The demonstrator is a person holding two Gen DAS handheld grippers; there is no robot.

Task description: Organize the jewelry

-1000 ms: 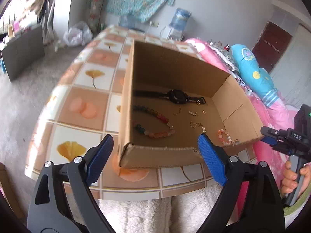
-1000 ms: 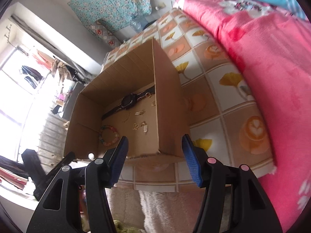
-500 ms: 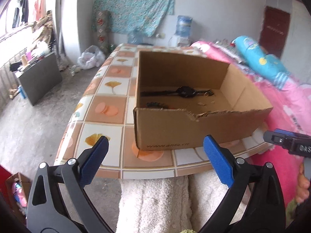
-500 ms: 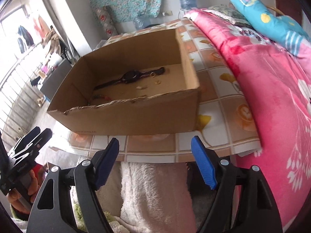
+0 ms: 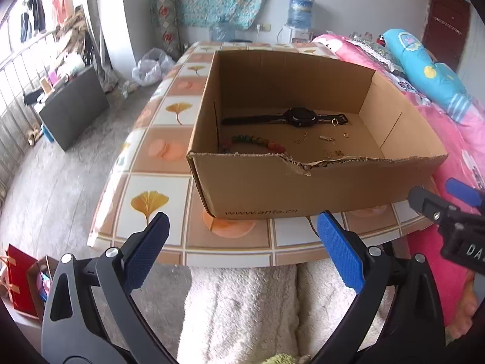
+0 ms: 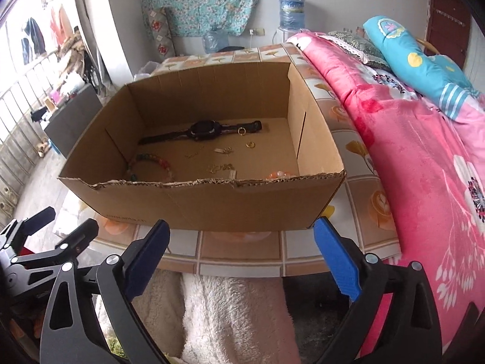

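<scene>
An open cardboard box [image 5: 303, 188] [image 6: 212, 203] stands on a tiled table. Inside lie a black watch [image 5: 298, 117] [image 6: 204, 129], a coloured bead bracelet [image 5: 257, 142] [image 6: 151, 163], small gold rings and chain pieces [image 5: 329, 138] [image 6: 224, 151], and an orange bead bracelet [image 6: 280, 175] half hidden behind the front wall. My left gripper [image 5: 242, 251] is open and empty, below the table's front edge. My right gripper [image 6: 239, 254] is open and empty, also in front of the box. Each gripper shows at the edge of the other's view.
The tiled table [image 5: 157, 206] [image 6: 376, 206] has a pink bedspread [image 6: 424, 166] along its right side. A white fleece-covered lap [image 5: 242, 312] lies below the grippers. A grey cabinet [image 5: 72, 109] and a water dispenser [image 5: 298, 15] stand farther off.
Both grippers have pulled back and down from over the box to in front of the table edge. Both stayed open and empty. The jewelry in the box has not moved.
</scene>
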